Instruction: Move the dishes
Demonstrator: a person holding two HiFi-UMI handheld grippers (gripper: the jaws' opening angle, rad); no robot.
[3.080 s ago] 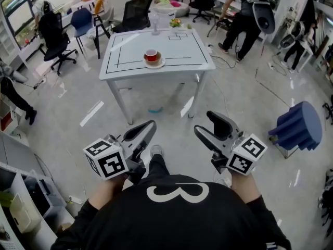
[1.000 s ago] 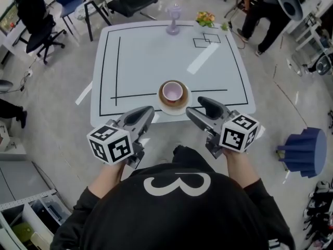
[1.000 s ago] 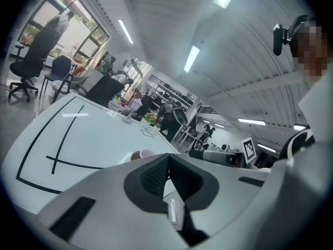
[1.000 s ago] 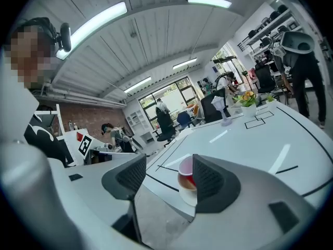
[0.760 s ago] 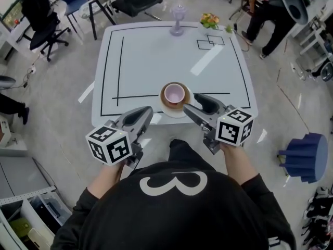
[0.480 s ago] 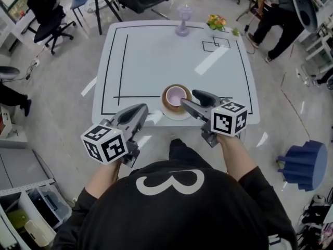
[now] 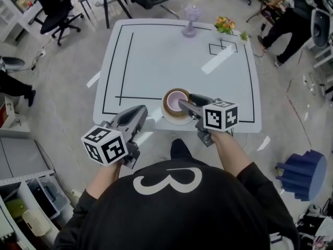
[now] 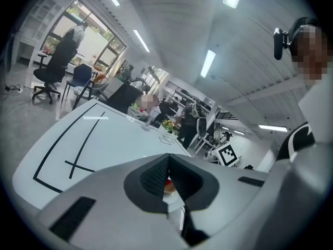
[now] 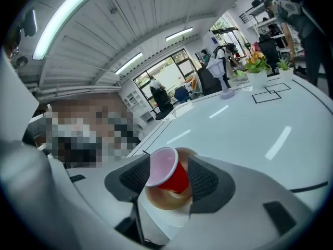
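White desk (image 7: 156, 56) with black taped lines. Red plastic cup with pale inside (image 7: 177, 96) stands upright on a brown-and-white saucer (image 7: 167, 108), at the middle of the desk's near edge.

Right claw (image 7: 185, 99) reaches in over the near edge of the desk. Its jaws are wide apart, one on each side of the cup (image 9: 179, 178); the cup sits in the gap and is not squeezed. Saucer (image 9: 164, 199) shows below the jaws.

Left claw (image 7: 140, 112) hovers at the desk's near edge, left of the saucer and apart from it. Its jaws are together at the tips (image 8: 169, 178), with nothing held.

Clear stemmed glass (image 7: 190, 27) and a small pot of flowers (image 7: 225, 25) stand on the desk's far edge.
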